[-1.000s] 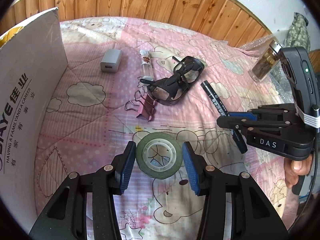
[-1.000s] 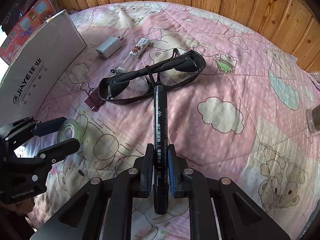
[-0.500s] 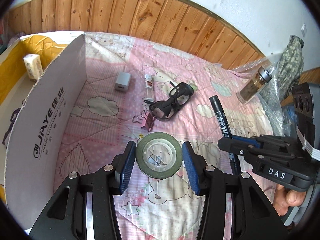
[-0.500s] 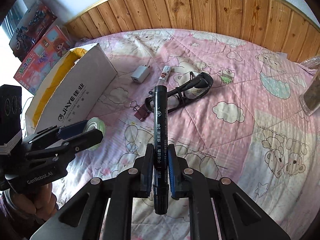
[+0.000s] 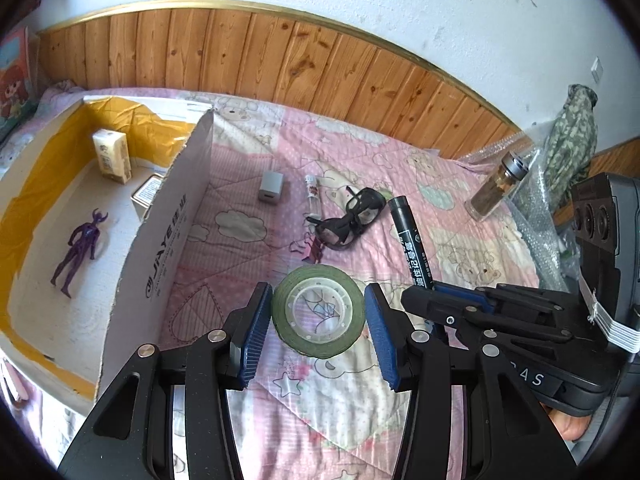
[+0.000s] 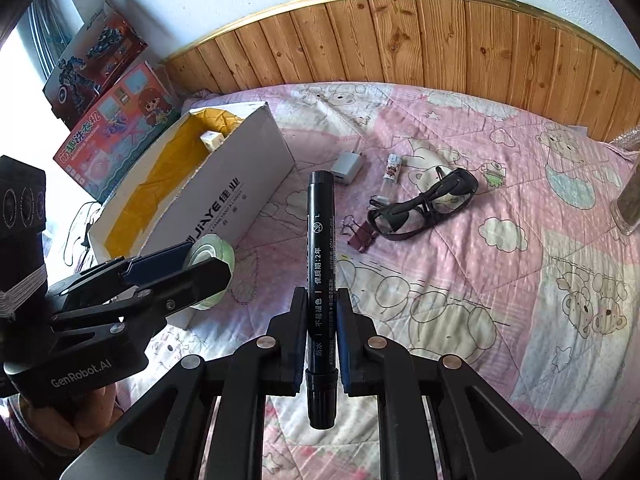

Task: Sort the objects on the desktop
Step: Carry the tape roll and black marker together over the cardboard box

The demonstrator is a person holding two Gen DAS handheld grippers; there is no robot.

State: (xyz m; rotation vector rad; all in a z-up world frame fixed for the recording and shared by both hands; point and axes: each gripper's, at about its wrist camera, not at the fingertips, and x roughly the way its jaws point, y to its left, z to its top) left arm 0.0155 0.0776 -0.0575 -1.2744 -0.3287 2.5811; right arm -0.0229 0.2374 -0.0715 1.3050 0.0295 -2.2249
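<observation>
Both grippers hang loaded above the quilt: left gripper (image 5: 318, 322) pinching the light, stiff tape roll (image 5: 318, 310) across its rim, right gripper (image 6: 321, 322) clamped low on the smooth marker (image 6: 320, 272), which looks likely to slip or swing.

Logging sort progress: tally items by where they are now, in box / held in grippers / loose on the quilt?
In box: 3 (tissue pack, purple figure, tin)
Held: 2 (tape roll, marker)
On quilt: 4 (charger, vial, glasses, binder clip)
Total: 9
</observation>
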